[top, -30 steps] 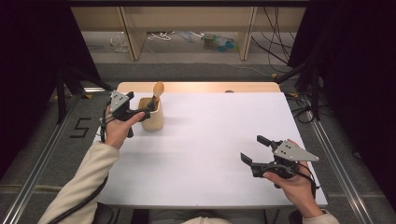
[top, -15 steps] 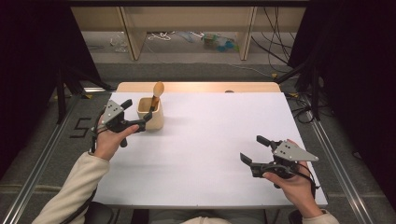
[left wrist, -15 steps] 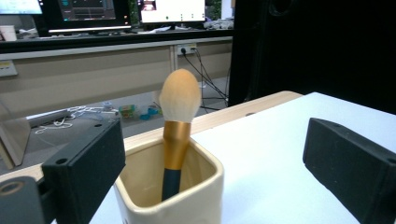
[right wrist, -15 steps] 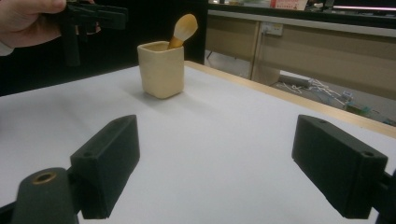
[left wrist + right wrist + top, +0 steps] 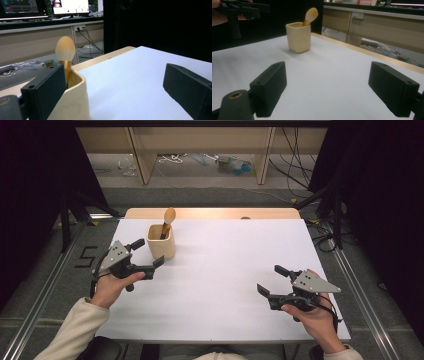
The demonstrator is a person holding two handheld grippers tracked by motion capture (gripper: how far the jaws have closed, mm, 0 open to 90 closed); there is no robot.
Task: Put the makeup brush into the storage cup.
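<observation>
**The cup and the spoon wait by your left tongs**

Your left tongs (image 5: 146, 256) are spread wide and hold nothing. Your right tongs (image 5: 272, 281) are spread wide too, and they are empty.

The cup (image 5: 161, 241) stands upright on the white table (image 5: 225, 260), toward the far left part of it. A wooden spoon (image 5: 167, 221) stands inside it, with its round end sticking up and leaning toward 1 o'clock.

From your left tongs, the cup is very close, at about 1 o'clock. In the left gripper view, the cup (image 5: 72, 100) sits right by the left jaw, not between the two jaws, and I can't tell if it touches. The spoon (image 5: 65, 51) pokes up just past that jaw. From your right tongs, the cup (image 5: 298, 37) is well apart, at about 10 o'clock.

The cup looks light and hard, like pale wood or clay. Its sides look smooth, so it may slip if you pinch softly. It is tall and has the spoon in it, so I think a bump near the top could tip it. Take it around the middle of its body, with one jaw on each flat side.

The spoon looks light and stiff. It stands loose in the cup, so it will rattle and swing if you move the cup fast. If you want the spoon, pinch the thin neck just under the round end and lift straight up.
</observation>
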